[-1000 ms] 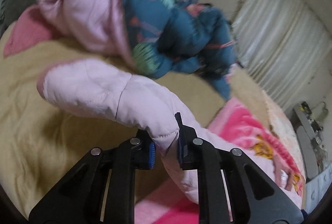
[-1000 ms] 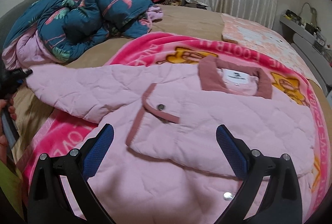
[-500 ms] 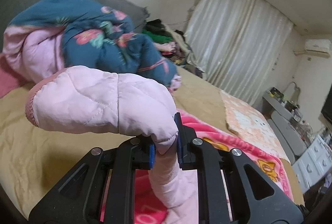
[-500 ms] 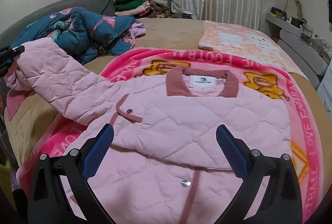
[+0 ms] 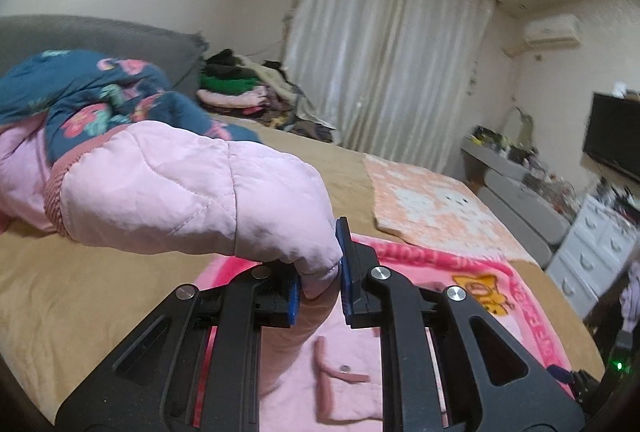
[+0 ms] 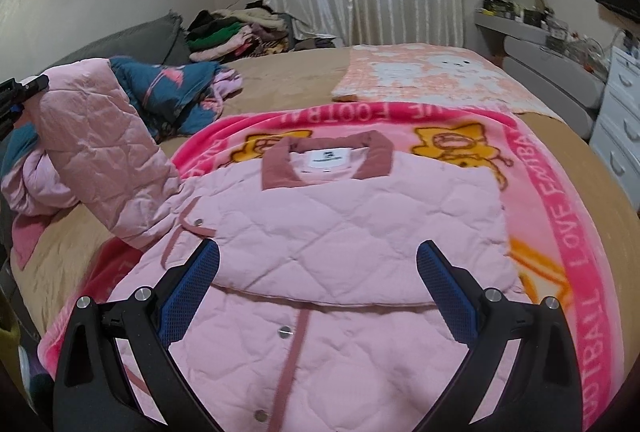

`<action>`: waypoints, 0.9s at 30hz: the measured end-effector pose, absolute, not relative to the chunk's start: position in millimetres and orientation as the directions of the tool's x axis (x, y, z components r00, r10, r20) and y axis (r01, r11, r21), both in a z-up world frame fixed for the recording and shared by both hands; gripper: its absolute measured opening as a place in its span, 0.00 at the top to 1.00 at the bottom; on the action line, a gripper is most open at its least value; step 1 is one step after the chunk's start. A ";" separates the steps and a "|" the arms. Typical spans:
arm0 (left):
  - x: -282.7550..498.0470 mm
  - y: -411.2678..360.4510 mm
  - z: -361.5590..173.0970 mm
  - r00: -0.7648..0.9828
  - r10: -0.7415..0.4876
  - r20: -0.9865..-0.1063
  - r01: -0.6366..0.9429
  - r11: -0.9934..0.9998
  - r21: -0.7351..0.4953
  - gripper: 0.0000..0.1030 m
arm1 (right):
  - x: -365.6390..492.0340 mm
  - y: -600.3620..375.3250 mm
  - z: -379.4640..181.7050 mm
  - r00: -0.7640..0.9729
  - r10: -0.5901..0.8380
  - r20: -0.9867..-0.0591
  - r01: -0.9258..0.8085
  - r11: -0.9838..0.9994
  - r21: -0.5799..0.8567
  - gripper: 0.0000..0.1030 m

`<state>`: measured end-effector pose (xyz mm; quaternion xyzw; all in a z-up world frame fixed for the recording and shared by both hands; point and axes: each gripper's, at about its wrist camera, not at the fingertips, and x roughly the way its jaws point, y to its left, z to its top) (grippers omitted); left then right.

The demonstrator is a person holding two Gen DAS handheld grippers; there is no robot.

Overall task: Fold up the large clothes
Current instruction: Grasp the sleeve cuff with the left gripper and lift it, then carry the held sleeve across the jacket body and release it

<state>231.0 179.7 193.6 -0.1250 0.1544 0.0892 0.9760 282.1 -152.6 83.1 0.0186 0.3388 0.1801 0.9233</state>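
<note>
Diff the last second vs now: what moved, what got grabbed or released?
The left gripper, shut on the pink quilted jacket sleeve throughout, lifted it off the tan bedspread and swung it up toward the jacket body; the sleeve now stands raised at the jacket's left side. Nothing was newly grabbed or released. The right gripper stayed open above the jacket front, and the jacket body stayed flat on the pink cartoon blanket.
</note>
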 end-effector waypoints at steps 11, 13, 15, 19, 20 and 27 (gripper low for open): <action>271.9 75.5 161.8 0.920 -0.029 -0.391 -0.008 0.996 -0.091 0.92 | 281.2 -218.2 71.7 0.722 0.323 -0.612 -0.224 0.946 0.235 0.04; 279.1 59.6 153.4 0.911 -0.050 -0.410 0.018 0.997 -0.080 0.92 | 281.2 -232.3 68.3 0.723 0.313 -0.616 -0.205 0.949 0.241 0.04; 285.1 42.3 144.7 0.902 -0.065 -0.428 0.045 0.997 -0.059 0.92 | 279.7 -244.0 66.0 0.727 0.302 -0.617 -0.186 0.951 0.246 0.04; 299.0 4.4 120.2 0.873 -0.096 -0.477 0.108 0.994 -0.002 0.92 | 277.0 -269.1 62.0 0.736 0.280 -0.616 -0.142 0.954 0.265 0.04; 301.6 -3.7 114.8 0.867 -0.100 -0.488 0.120 0.993 0.011 0.92 | 277.5 -274.5 60.8 0.737 0.278 -0.617 -0.133 0.953 0.271 0.04; 311.6 -48.2 62.7 0.805 -0.110 -0.583 0.190 0.979 0.077 0.92 | 275.9 -308.5 51.0 0.740 0.249 -0.624 -0.064 0.951 0.304 0.04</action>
